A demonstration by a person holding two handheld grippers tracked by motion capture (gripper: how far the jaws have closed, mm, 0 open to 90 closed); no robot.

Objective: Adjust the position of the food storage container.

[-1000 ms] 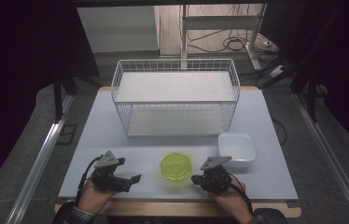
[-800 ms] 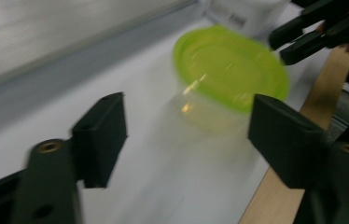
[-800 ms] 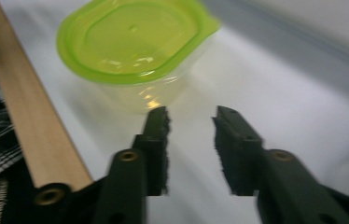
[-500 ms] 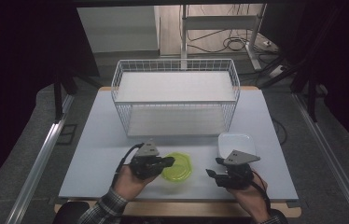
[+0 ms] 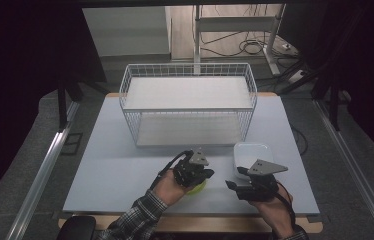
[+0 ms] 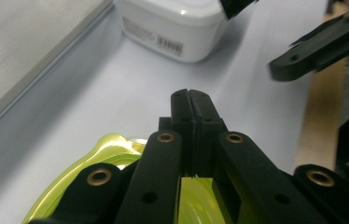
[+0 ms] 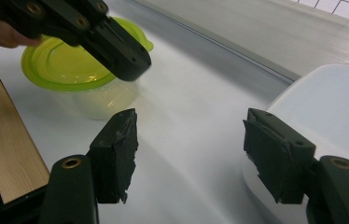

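Note:
A clear round tub with a lime-green lid (image 5: 198, 188) (image 7: 65, 65) (image 6: 102, 154) stands near the table's front edge. My left gripper (image 5: 207, 174) (image 6: 190, 95) hovers over its right rim, jaws pressed flat together with nothing visible between the tips. To its right my right gripper (image 5: 235, 178) (image 7: 189, 140) points left across the table, and its jaws have just been opening with only bare table between them. A white rounded box (image 5: 253, 152) (image 7: 336, 107) (image 6: 172, 23) sits just beside its right jaw, apart from it.
A white wire basket (image 5: 187, 102) with a flat shelf stands across the middle-back of the pale table (image 5: 115, 165). A wooden strip (image 7: 0, 154) runs along the table's front edge. Dark floor and metal rails flank both sides.
My left hand swept right from the front left to above the green-lidded tub, and its jaws closed. My right gripper shifted right toward the white box and its jaws spread apart.

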